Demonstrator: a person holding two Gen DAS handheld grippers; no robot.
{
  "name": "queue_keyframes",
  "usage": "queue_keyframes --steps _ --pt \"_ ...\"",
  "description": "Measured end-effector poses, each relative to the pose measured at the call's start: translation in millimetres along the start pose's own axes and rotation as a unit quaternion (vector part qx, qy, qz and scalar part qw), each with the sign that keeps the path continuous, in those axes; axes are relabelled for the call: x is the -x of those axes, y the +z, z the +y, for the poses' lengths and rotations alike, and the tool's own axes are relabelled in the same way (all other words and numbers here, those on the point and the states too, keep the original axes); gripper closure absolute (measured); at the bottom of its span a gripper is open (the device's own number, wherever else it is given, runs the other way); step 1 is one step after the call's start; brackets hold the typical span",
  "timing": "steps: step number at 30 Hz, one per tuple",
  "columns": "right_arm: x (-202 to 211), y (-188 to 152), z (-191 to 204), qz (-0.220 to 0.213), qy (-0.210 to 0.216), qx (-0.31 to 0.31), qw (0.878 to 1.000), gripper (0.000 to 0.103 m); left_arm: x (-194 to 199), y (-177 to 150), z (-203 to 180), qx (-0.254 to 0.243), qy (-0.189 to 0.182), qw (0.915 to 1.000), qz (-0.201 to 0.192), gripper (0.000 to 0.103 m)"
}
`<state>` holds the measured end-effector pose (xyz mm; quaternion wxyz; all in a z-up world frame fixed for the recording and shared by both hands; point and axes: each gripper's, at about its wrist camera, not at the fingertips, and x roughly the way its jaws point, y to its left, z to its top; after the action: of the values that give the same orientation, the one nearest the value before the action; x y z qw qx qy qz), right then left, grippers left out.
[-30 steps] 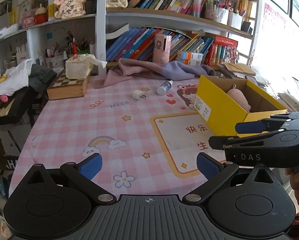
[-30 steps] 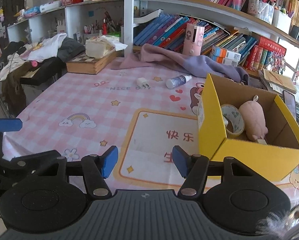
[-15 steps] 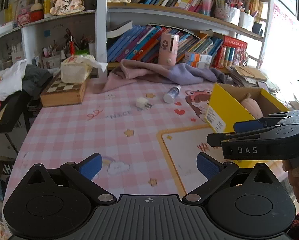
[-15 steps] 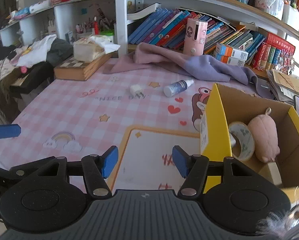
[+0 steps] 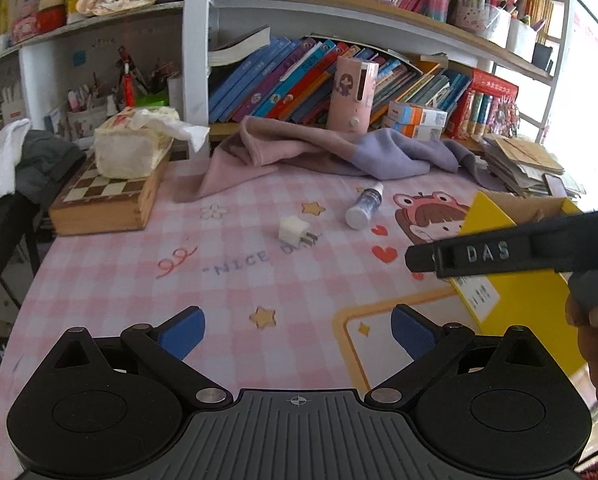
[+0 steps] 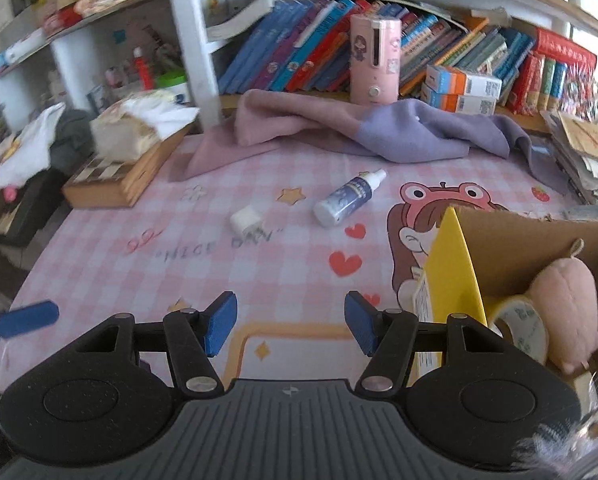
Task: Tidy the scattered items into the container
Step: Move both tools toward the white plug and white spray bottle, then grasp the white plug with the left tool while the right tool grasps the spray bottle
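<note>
While both grippers hover above the pink checked tablecloth [image 6: 99, 256], neither one holds anything. The left gripper [image 5: 297, 330] has its blue pads wide apart, with only the tablecloth showing between them. The right gripper [image 6: 291, 320] is also spread open and empty between its pads; in the left wrist view its black body (marked with the letters DAS) reaches in from the right side, in front of the box.

The yellow cardboard box [image 6: 451, 256] stands on the right part of the table, open at the top. Inside it lie a pink plush toy [image 6: 567, 300] and a roll of tape [image 6: 527, 328], which touch each other; the tape leans against the near yellow wall. The box is just beside the right pad of the right gripper.

Two items lie on the tablecloth outside the box. A small white charger plug [image 6: 247, 220] rests near the printed words, with its metal pins pointing toward the camera. A white and blue spray bottle [image 6: 347, 198] lies on its side to the right of the plug, near it but not touching, with its nozzle pointing toward the back of the table. Both are ahead of the grippers, well apart from them.

Behind the bottle a pink and purple cloth [image 5: 319, 152] lies crumpled along the back edge. At the left a tissue pack [image 5: 131, 148] sits on a wooden chessboard box [image 5: 103, 204].
</note>
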<state>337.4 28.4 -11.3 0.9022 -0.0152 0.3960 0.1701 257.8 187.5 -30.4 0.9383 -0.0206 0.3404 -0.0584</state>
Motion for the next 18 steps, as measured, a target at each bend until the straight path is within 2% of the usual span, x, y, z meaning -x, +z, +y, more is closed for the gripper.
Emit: queue_keyframes --steps 10,15,18 --pt "-69.2 49.7 -24.3 0.022 -0.029 -0.072 0.997 0.045 -75.5 33.1 -5.5 -0.042 -0.004 0.9991 -0.001 0.009" --pt "-100.3 67.1 -34.9 0.022 -0.053 -0.096 0.994 0.045 -118.1 44.1 -6.6 -0.063 -0.013 0.9979 0.013 0.011" --pt "-117.9 76.3 -37.6 0.018 -0.067 -0.097 0.993 0.044 -142.1 50.1 -7.5 -0.073 -0.015 0.997 0.021 0.016"
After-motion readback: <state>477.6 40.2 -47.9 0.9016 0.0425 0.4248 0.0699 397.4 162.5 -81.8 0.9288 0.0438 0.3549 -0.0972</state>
